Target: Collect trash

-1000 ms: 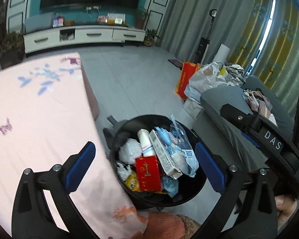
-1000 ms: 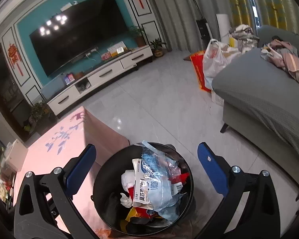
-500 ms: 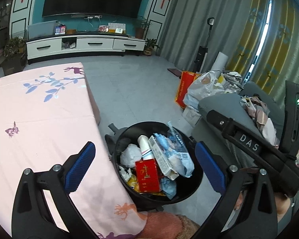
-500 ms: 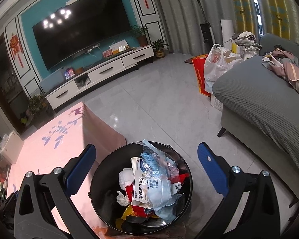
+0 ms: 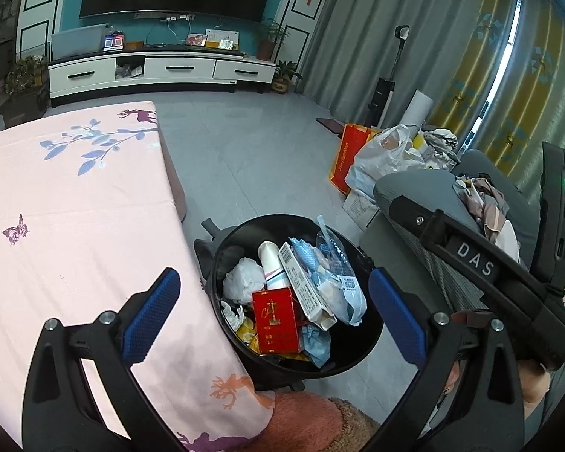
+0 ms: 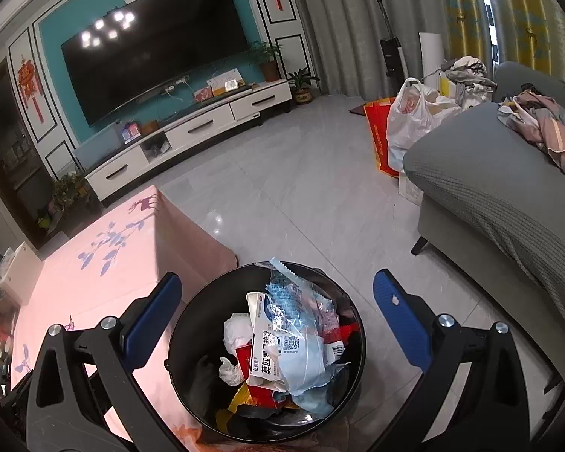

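Between the two views, the left wrist camera alone is showing the right gripper's black body (image 5: 482, 263), marked "DAS", crossing its right side with part of a hand (image 5: 533, 380) under it, and a red packet (image 5: 277, 320) lying face-up in the trash bin (image 5: 373, 324). The right wrist camera alone is showing the full television (image 6: 158, 41) on the teal wall and a white carton (image 6: 263, 346) with printed characters standing over the heap.

A pink tablecloth (image 5: 75, 203) printed with blue leaves, deer and a butterfly is covering the table at the left; its near right edge is lying just beside the bin. Grey floor tiles (image 5: 245, 150) are stretching to a white media cabinet (image 5: 162, 71) at the far wall; a grey sofa (image 6: 501, 196) with crumpled clothes and plastic bags (image 6: 410, 116) are occupying the right side.

The bin is standing on the floor between table and sofa, filled with wrappers, tissue and cartons. The left gripper (image 5: 275, 320) is hovering above it, jaws spread wide and holding nothing. The right gripper (image 6: 275, 324) is likewise hovering over the bin, released and empty, the bin framed between its blue pads (image 6: 399, 320).
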`<state>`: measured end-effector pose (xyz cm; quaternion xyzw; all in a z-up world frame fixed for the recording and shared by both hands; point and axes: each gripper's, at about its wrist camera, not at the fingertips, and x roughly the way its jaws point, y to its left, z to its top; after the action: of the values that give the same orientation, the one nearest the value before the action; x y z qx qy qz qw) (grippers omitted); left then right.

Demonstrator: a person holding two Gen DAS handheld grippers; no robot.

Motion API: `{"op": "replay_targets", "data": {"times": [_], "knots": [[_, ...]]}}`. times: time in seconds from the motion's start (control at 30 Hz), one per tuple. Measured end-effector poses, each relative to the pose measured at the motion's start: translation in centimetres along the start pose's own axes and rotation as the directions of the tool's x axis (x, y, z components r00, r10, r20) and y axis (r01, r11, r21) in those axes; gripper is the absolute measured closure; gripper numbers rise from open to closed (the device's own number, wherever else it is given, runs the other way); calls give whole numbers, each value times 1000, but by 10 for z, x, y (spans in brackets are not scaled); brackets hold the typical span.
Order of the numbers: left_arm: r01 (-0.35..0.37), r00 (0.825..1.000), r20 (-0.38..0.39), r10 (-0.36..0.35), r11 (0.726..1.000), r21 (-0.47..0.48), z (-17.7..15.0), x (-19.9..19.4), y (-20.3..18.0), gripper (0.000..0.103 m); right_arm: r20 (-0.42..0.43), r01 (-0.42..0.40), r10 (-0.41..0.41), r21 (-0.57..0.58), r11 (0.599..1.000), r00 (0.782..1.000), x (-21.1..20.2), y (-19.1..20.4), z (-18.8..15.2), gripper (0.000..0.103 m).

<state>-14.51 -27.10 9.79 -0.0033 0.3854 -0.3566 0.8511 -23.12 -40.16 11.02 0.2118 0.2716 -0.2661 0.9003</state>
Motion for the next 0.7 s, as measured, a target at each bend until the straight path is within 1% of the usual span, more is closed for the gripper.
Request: {"op": "replay_targets", "data": {"times": [0.4, 0.7], "knots": [[4, 1000, -25, -4, 1000, -5, -2, 5, 2, 3, -9, 8, -8, -4, 1000, 1000, 4, 0, -1, 3], [6, 1000, -29, -6, 1000, -8, -4, 7, 1, 3, -15, 13, -13, -9, 1000, 1000, 6, 1, -2, 3]]}}
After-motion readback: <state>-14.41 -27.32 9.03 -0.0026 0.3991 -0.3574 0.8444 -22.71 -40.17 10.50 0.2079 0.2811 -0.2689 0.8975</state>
